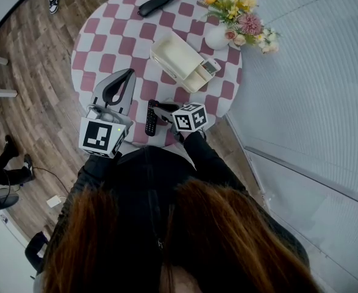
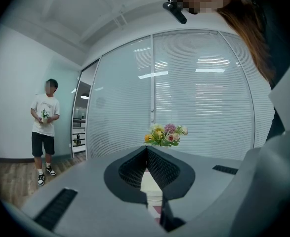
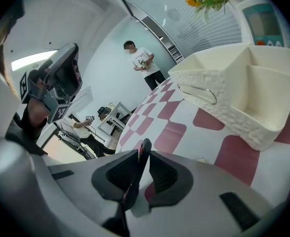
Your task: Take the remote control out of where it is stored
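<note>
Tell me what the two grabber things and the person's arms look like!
The left gripper and right gripper are pale grey plastic with black, ribbed pads that form a pointed loop. Each carries a white cube printed with black square markers. The person wears black sleeves.

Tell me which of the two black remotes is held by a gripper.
The near remote, at the table's edge closest to the person: it is clamped between the fingers of the right gripper. The far remote lies free by the opposite edge.
</note>
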A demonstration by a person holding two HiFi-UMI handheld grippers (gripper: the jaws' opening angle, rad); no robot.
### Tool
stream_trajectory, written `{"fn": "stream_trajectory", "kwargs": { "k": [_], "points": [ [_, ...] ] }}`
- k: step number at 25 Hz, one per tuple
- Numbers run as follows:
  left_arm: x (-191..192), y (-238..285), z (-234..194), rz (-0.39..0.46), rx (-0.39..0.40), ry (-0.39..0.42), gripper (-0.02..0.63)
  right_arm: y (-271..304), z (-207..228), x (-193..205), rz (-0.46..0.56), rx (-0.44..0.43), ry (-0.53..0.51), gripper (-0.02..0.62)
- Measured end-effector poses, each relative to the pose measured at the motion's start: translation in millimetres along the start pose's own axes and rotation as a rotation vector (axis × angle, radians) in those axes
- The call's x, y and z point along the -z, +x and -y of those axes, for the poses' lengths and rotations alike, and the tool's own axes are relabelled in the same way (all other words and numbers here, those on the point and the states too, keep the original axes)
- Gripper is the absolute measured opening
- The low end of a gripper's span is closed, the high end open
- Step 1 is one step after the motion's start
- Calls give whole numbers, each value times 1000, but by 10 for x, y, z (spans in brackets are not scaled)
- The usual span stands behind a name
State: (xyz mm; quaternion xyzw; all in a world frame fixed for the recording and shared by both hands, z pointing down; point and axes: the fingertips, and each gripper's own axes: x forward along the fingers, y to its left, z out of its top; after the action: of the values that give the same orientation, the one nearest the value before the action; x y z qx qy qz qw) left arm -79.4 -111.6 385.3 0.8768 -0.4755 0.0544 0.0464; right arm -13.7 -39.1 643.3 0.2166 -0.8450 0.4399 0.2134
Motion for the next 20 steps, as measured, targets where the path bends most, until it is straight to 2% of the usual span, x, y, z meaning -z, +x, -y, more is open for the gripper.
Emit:
{"fn": "stream_trajectory", "kwargs": {
  "k": [6, 20],
  "points": [
    [21, -13, 5, -4, -2, 1, 9, 68, 128, 8, -22, 45, 9, 81],
    [21, -75, 4, -1, -16, -1, 9, 179, 299, 5, -94, 163, -43, 103]
  ]
}}
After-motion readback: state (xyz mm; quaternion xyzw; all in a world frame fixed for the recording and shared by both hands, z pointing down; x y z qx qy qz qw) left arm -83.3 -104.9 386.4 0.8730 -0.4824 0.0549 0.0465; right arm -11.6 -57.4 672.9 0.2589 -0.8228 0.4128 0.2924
